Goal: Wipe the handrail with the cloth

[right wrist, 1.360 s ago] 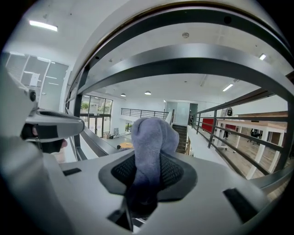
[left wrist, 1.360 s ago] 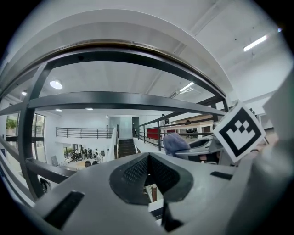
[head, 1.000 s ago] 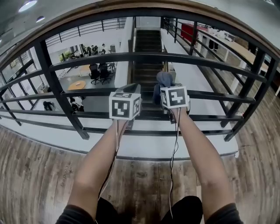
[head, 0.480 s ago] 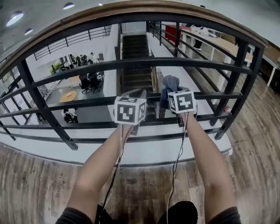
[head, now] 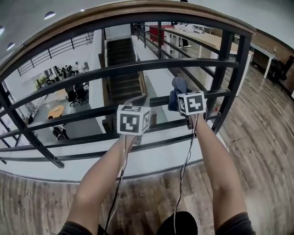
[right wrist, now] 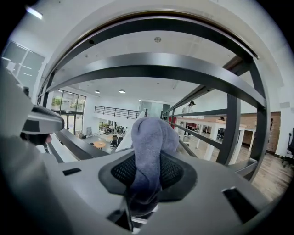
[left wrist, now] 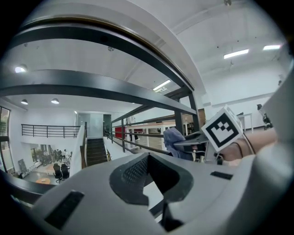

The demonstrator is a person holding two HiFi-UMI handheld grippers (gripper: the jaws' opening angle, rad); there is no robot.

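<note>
Cloth (right wrist: 151, 142): grey and bunched. It stands up out of the right gripper (right wrist: 149, 183), in front of the middle bars of the railing and well below the handrail (head: 138, 10). It does not touch the wood.
Right jaws: clamped on the lower part of the cloth.
Left gripper (left wrist: 149, 176): jaws together with nothing between them, held just beside the right gripper at the lower bars.
Change: over the last second both grippers have travelled rightward along the railing. The post (head: 235, 75) at the railing's right end now stands near the right gripper. The cloth's height against the bars is about as it was.
Meaning for the task: this reads as repositioning, not wiping. No stroke on the handrail has begun here.
Next requirement: the cloth probably has to be raised to the top edge of the railing and pressed on the wood before any pass along it.
</note>
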